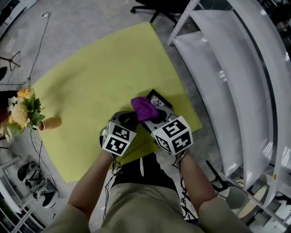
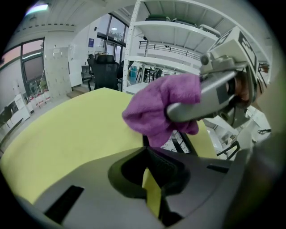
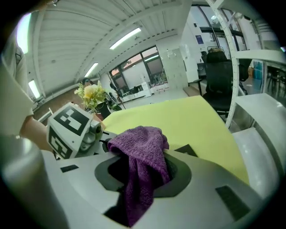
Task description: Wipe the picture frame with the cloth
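A purple cloth hangs bunched from my right gripper, whose jaws are shut on it; it drapes between them in the right gripper view. Under the cloth lies a black picture frame on the yellow-green table cover, near its front right edge. In the left gripper view the cloth rests on the frame, with the right gripper above it. My left gripper sits at the frame's near left end. Its jaws look closed on the frame's dark edge, with a sliver of yellow showing through.
A flower bunch and a small wooden cup stand at the table's left edge. White shelving runs along the right. An office chair is beyond the table. Headsets lie on the floor at lower left.
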A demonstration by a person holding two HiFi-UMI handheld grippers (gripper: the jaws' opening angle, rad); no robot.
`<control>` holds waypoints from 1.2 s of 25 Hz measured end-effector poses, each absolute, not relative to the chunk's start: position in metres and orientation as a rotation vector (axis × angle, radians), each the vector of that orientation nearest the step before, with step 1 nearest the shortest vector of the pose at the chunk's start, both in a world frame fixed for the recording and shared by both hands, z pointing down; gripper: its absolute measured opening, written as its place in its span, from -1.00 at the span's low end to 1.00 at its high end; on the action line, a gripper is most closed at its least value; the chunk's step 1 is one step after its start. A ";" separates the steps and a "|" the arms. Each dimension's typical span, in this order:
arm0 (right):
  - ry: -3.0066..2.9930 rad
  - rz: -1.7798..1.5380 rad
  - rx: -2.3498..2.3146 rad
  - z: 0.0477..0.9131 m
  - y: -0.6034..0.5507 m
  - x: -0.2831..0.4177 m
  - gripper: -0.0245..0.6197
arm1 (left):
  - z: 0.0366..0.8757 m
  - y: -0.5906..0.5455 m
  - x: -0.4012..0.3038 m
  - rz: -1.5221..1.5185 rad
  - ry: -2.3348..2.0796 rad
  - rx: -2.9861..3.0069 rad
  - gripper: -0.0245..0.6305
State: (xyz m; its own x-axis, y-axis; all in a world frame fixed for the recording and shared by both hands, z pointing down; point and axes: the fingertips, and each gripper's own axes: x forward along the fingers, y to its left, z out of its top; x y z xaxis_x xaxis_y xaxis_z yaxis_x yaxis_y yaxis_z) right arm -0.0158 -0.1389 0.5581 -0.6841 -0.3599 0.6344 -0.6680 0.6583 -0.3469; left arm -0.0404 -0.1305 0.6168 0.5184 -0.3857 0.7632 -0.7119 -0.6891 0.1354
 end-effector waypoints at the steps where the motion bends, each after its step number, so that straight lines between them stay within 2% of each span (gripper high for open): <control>1: -2.331 0.797 0.781 0.568 -0.136 -0.022 -0.57 | 0.617 -0.131 -0.041 1.015 -0.900 2.327 -0.90; 8: -2.167 0.841 0.742 0.612 -0.098 -0.016 -0.57 | 0.616 -0.131 -0.039 1.013 -0.903 2.343 -0.90; 18: -2.062 0.823 0.768 0.610 -0.055 0.034 -0.57 | 0.620 -0.132 -0.042 0.979 -0.890 2.290 -0.90; 25: -2.197 0.788 0.956 0.549 -0.060 0.060 -0.57 | 0.616 -0.132 -0.049 0.897 -0.854 2.215 -0.90; 30: -2.270 0.698 1.072 0.491 -0.074 0.075 -0.57 | 0.565 -0.146 -0.053 0.795 -0.935 2.252 -0.90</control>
